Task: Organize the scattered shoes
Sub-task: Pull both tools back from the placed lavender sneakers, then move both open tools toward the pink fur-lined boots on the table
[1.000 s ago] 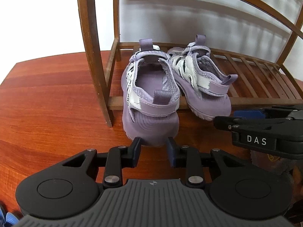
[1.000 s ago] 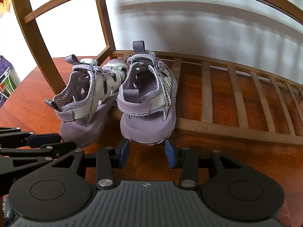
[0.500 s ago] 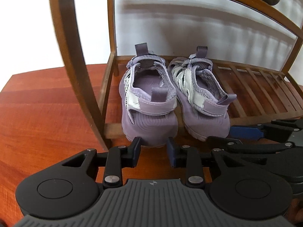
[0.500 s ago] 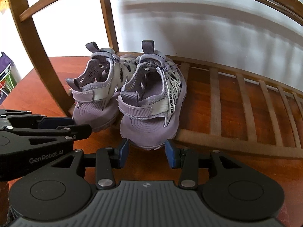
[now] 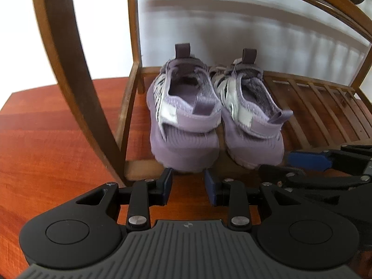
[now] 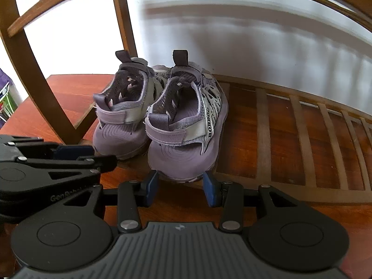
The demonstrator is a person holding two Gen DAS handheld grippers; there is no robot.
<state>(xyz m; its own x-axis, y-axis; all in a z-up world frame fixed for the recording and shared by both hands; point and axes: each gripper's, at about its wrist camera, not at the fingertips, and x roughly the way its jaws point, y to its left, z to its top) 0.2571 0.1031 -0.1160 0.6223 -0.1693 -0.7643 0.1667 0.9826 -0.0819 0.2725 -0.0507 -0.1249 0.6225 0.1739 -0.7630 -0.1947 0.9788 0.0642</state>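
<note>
At the left, a wooden rack post point(image 5: 69, 88) is seen close beside the left shoe point(image 5: 183, 125). Both lilac shoes sit on the slatted bottom shelf point(image 6: 302, 139), heels at its front rail; the right shoe point(image 6: 186, 127) has bare slats rightward. The left gripper point(image 5: 188, 181) and right gripper point(image 6: 180, 186) are held spread, empty, just behind the heels. An upper-shelf item is cut off.

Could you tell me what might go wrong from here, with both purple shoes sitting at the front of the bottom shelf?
1. Both heels overhang the front rail, so the left shoe or right shoe could tip off.
2. The left gripper and right gripper, both open, sit close together and could collide.
3. The left gripper could catch the rack's post.
</note>
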